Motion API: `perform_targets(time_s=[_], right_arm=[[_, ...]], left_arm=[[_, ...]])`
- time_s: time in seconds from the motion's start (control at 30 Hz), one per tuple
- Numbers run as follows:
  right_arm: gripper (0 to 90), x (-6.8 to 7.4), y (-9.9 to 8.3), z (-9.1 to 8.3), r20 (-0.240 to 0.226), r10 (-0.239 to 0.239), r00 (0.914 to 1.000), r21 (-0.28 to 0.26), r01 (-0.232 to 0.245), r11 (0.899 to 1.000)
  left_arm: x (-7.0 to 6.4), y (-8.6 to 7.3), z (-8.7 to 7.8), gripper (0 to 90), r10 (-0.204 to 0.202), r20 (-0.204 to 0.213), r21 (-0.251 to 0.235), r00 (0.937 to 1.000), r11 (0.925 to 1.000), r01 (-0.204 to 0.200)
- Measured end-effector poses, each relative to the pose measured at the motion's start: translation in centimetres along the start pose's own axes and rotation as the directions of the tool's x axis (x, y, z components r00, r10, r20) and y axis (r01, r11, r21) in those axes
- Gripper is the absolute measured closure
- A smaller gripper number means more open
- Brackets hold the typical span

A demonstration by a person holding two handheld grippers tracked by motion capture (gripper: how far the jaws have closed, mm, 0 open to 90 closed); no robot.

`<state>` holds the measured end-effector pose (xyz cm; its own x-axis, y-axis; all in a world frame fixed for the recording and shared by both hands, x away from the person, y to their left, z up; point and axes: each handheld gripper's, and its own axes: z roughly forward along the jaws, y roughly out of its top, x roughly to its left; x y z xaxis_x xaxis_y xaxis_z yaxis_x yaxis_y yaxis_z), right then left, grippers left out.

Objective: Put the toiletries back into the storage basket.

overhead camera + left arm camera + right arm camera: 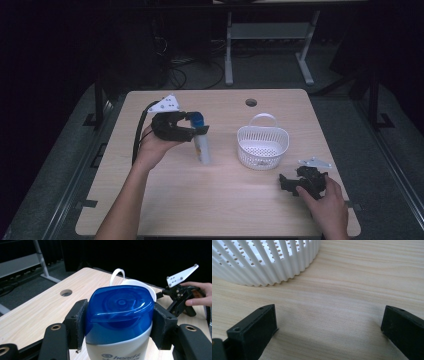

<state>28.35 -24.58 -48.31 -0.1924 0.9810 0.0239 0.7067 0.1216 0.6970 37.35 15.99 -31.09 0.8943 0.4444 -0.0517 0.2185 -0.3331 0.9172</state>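
Clamping blue cap of shampoo bottle [201,144], left gripper [196,126] holds it above bench [165,200], left of basket [262,146]. Right gripper [288,181] wide open, empty, near basket front. Risk: cap-only grip, btl may swing/slip, clip basket rim.

Legible text: one item. White shampoo bottle [120,350], blue cap, front label at the lower frame edge of the left gripper view reads "head &" in blue; the line beneath is cut off, unreadable.
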Motion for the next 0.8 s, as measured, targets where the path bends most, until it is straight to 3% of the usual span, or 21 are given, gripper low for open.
perform_targets(time_s=[0.8], right_arm=[[0.0, 0.0, 0.0, 0.0, 0.0, 0.0, 1.0, 0.0, 0.0, 1.0]], left_arm=[[-0.7, 6.3, 4.6, 39.0, 0.074, 0.059, -0.026, 0.9955, 0.997, -0.073]])
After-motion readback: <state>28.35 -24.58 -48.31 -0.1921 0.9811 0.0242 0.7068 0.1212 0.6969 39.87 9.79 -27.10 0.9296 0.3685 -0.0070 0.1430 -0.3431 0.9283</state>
